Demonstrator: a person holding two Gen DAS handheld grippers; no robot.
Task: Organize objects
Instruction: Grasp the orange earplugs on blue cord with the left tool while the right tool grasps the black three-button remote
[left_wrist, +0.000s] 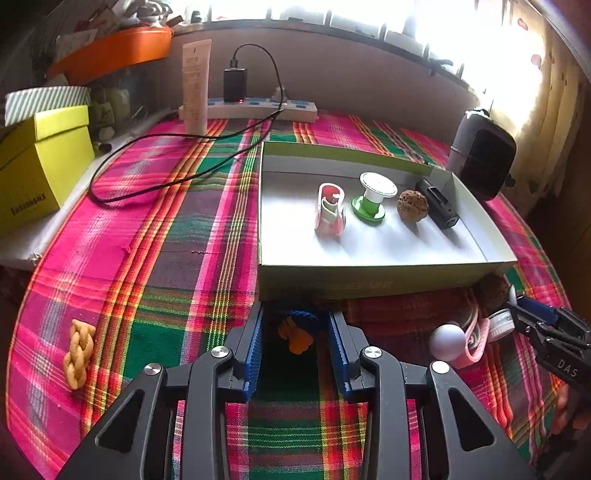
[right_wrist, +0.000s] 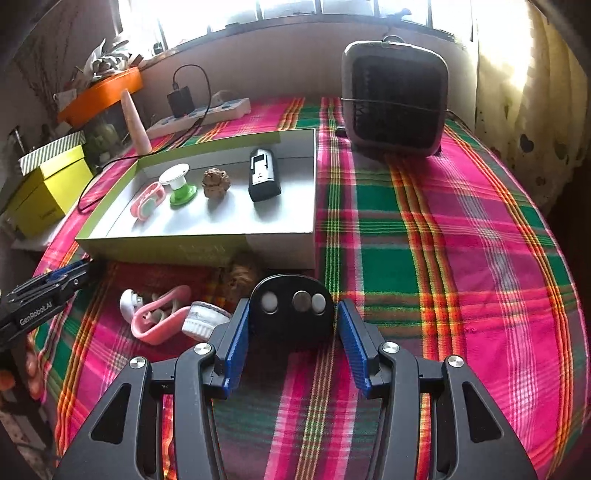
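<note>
A shallow box lid on the plaid cloth holds a red-white clip, a green-white spool, a walnut and a black device. My left gripper is open around an orange-and-blue knitted piece lying on the cloth. My right gripper is open around a black oval device with round buttons. Left of it lie a pink clip, a white ball, a white cap and a walnut.
A braided tan piece lies at the left on the cloth. A yellow box, a tube and a power strip with a charger and cable stand at the back. A grey heater stands at the back right.
</note>
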